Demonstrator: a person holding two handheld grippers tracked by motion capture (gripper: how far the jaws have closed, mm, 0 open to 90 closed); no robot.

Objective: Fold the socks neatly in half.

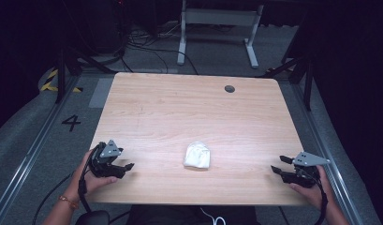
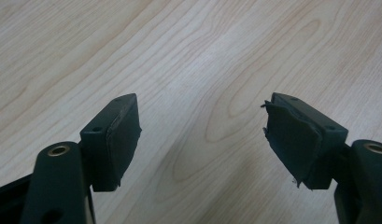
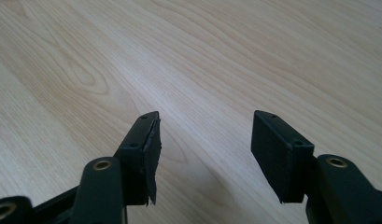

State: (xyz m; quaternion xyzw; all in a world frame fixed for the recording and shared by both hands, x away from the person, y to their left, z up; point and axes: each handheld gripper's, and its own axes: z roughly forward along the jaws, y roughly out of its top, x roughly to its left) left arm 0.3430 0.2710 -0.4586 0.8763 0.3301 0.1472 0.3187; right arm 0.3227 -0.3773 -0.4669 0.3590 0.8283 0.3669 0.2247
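1. On the light wooden table (image 1: 194, 112), a small white crumpled cloth bundle (image 1: 197, 156) lies flat near the front edge, at about 6 o'clock from the table's centre.
2. Left gripper (image 1: 125, 169), high view: at about 9 o'clock from the cloth bundle, near the table's front left corner, held in the person's left hand (image 1: 88, 180). Jaws point toward 3 o'clock, at the bundle, well apart from it.
3. Left gripper (image 2: 202, 135), own view: the two black jaws stand spread, bare wood grain between them, nothing gripped. The pad (image 2: 291, 140) on the jaw at 3 o'clock has a ragged, torn edge.
4. Right gripper (image 1: 279, 165), high view: at about 3 o'clock from the cloth bundle, near the table's front right edge, held in the person's right hand (image 1: 311, 190). Jaws point toward 9 o'clock, at the bundle, well apart from it.
5. Right gripper (image 3: 205, 144), own view: jaws spread wide over bare table, nothing between them. The pad (image 3: 151, 149) on the jaw at 9 o'clock is frayed along its edge.
6. Small dark round grommet (image 1: 230, 88) sits in the tabletop at about 1 o'clock from the bundle, near the far edge.
7. Cloth bundle lies between the two grippers, touched by neither.
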